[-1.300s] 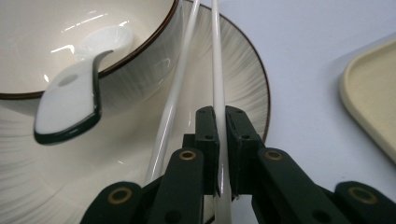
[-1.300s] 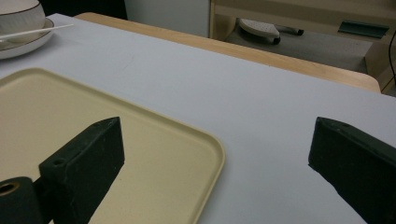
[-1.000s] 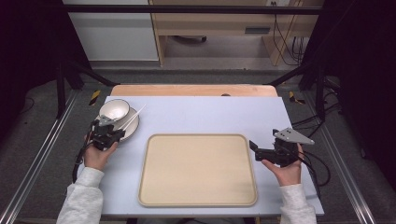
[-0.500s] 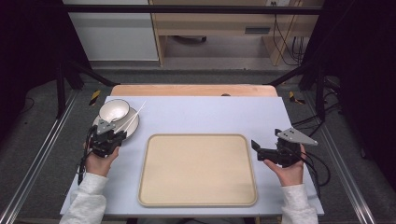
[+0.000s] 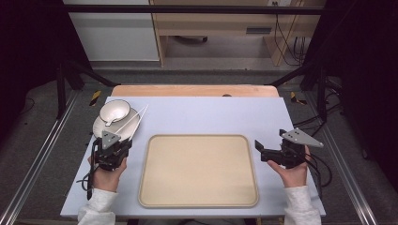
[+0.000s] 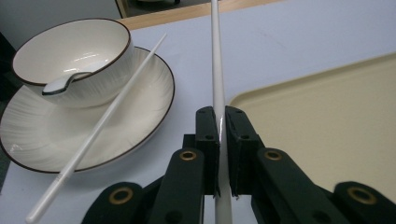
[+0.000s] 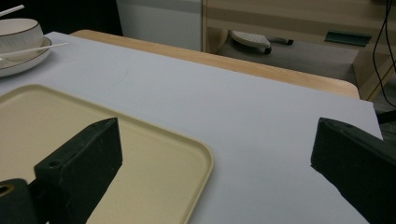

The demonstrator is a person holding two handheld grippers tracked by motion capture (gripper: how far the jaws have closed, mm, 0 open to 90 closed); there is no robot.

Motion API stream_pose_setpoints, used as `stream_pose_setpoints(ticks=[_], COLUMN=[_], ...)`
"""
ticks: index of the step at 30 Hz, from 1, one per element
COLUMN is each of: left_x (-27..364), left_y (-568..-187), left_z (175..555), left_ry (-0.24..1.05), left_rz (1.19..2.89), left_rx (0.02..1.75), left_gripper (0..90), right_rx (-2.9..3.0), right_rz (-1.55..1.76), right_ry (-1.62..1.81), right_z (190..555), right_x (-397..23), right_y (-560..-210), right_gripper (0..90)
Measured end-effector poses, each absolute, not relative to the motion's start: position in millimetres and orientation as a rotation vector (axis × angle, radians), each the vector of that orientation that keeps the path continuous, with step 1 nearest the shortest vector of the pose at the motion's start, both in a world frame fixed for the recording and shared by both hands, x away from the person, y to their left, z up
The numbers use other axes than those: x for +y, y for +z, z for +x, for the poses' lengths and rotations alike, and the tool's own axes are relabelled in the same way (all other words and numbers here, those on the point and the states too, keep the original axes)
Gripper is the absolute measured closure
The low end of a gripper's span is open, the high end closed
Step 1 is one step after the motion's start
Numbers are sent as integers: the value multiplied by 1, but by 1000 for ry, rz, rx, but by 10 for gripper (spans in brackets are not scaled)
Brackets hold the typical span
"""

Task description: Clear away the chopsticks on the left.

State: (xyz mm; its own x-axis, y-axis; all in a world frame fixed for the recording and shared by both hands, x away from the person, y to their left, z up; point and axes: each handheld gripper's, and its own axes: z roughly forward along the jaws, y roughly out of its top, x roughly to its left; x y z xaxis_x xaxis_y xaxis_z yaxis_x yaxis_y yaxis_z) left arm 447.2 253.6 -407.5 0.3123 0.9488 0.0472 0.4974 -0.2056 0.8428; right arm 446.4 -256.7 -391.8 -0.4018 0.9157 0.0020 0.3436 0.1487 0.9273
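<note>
The left hand-held gripper [image 6: 219,154] pinches one white chopstick [image 6: 217,70] near its thick end, and the long thin part points to the top of the left gripper view. The second chopstick [image 6: 100,128] lies across the rim of the plate [image 6: 140,126], beside the bowl [image 6: 70,60] with a spoon [image 6: 63,84] inside; in the high view this set stands in the left part of the frame, on the blue-grey desk [image 5: 206,115]. The grip is narrow and the stick is smooth, so I think it could turn or slip between the jaws if the hand tilts fast. The free tip could also hit the bowl. The right hand-held gripper [image 5: 270,152] has its jaws spread wide and holds nothing, just beside the right edge of the beige tray [image 5: 197,171]. The tray is bare, with much open room.
</note>
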Motion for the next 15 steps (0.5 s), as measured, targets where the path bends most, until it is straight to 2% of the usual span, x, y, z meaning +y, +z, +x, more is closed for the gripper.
stream_pose_setpoints(ticks=[15], left_x=[220], left_y=[-407], left_z=[414], left_ry=[787], left_rz=[1775], left_rx=[1340], left_gripper=[848], right_rx=[1837], right_rz=[1202], right_ry=[1245], right_z=[446], right_x=[-256], right_y=[-392], right_gripper=[24])
